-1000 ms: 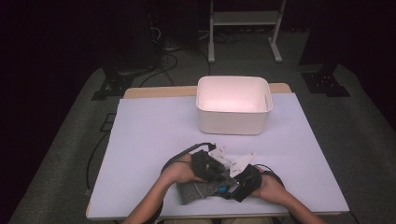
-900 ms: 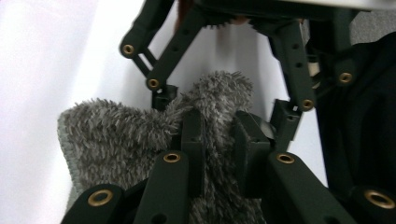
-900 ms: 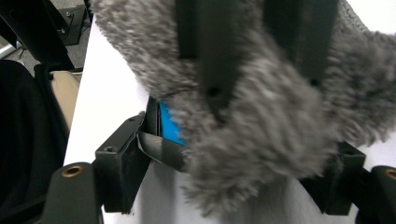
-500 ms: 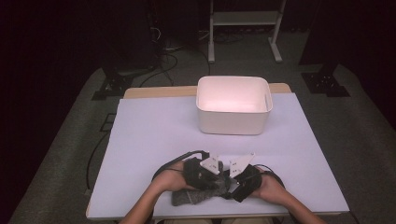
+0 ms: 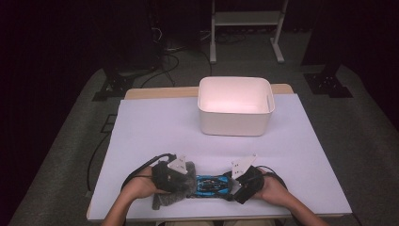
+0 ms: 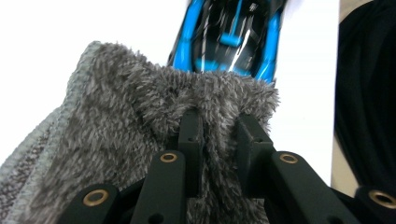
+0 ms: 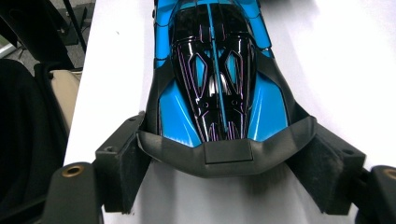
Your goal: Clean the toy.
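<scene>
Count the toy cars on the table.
1: a blue and black toy car at the table's near edge, its rear held by the right gripper, its front against the grey fuzzy cloth. The bin's inside is partly hidden.

The grey fuzzy cloth (image 6: 140, 135) hides the toy car's (image 6: 231, 37) blurred near end.

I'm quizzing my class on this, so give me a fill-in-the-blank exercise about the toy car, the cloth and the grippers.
1. The left gripper is shut on the fuzzy ____ cloth.
2. The right gripper clamps the blue and black toy ____.
3. The white bin stands ____ the toy car.

Missing words: grey; car; beyond
</scene>
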The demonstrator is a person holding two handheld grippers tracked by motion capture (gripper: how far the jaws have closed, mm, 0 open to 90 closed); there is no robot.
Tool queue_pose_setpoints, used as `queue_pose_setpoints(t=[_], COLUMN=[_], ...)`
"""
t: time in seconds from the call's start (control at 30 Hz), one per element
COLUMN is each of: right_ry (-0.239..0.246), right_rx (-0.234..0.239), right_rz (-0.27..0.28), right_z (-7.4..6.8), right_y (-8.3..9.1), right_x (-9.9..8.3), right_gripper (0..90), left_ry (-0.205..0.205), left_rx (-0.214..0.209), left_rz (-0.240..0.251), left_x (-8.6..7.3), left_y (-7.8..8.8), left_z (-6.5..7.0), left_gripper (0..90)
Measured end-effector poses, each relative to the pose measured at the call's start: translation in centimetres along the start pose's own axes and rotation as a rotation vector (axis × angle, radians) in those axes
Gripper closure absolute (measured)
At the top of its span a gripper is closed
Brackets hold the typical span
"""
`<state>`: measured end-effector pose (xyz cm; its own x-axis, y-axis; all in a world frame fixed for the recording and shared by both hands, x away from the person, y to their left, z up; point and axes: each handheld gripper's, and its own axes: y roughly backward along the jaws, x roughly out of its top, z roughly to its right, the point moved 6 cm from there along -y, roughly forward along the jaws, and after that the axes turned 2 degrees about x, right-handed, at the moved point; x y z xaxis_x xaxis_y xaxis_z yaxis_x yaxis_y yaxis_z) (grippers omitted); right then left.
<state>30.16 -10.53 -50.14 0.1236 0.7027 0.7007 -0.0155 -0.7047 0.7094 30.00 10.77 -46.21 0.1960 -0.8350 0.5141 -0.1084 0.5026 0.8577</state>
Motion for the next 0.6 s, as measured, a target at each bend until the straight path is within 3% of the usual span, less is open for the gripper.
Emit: queue_pose_setpoints(t=[0.1,0.23,0.4,0.47,0.5,0.6], right_ry=[-0.001,-0.003,-0.002,-0.004,-0.004,0.0], right_rx=[0.001,0.003,0.002,0.003,0.003,0.002], right_rz=[-0.001,-0.001,-0.001,0.0,0.0,0.005], right_z=[0.0,0.0,0.0,0.0,0.0,0.1], right_y=[0.0,0.0,0.0,0.0,0.0,0.0], right_x=[0.0,0.0,0.0,0.0,0.0,0.0], right_gripper=[23.7,23.7,23.7,23.7,23.7,23.7], left_ry=[0.032,0.036,-0.018,-0.068,-0.068,-0.097], left_rx=[-0.006,-0.016,-0.046,-0.052,-0.052,-0.07], left_rz=[0.014,0.037,0.064,0.063,0.063,0.096], left_x=[-0.6,-0.4,1.9,3.9,3.9,6.6], left_y=[0.0,-0.2,-0.6,-1.3,-1.3,-2.0], left_z=[-0.3,-0.1,0.9,1.4,1.4,1.8], left_gripper=[74.2,74.2,74.3,74.3,74.3,74.4])
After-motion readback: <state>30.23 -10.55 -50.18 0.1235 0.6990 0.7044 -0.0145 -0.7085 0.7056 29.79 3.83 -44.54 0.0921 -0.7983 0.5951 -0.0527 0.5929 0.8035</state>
